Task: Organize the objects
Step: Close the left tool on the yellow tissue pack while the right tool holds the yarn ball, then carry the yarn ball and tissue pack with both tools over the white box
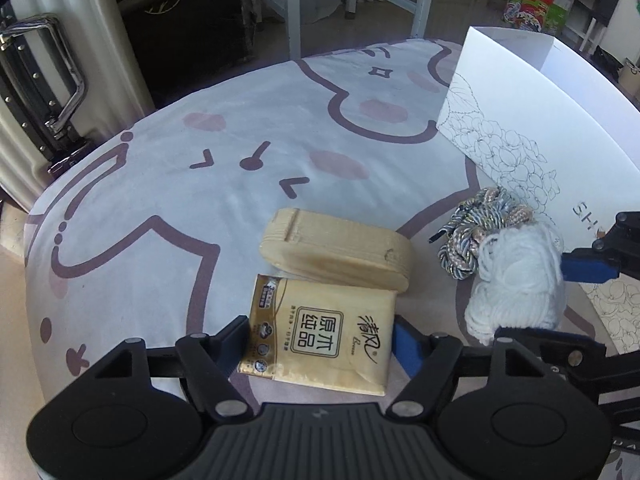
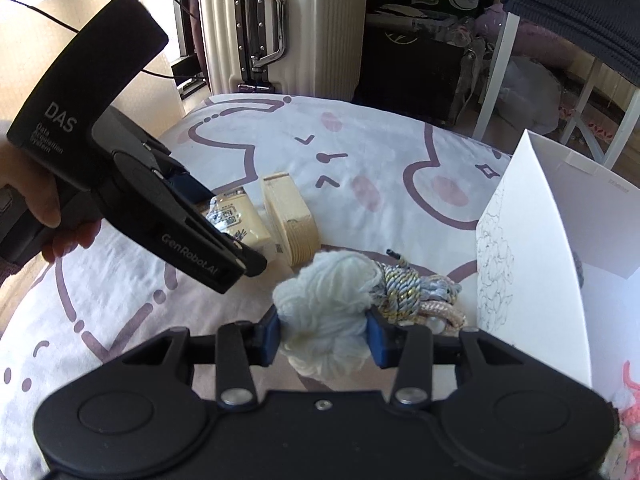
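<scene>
The right gripper (image 2: pixel 322 338) pinches the white yarn ball (image 2: pixel 328 308) between its fingers, the open white box (image 2: pixel 532 264) just to its right; the left gripper (image 1: pixel 320 340) brackets the tissue pack (image 1: pixel 320 332) on the table (image 1: pixel 240 128), grip unclear.

- Desk (image 1: pixel 240 128): round, under a white cloth with purple cartoon outlines and pink blotches.
- On the cloth: tissue pack (image 1: pixel 320 336), touching wood block (image 1: pixel 336 250) behind it.
- Right: cord bundle (image 1: pixel 476 224), yarn (image 1: pixel 520 280), white box (image 1: pixel 540 120).
</scene>
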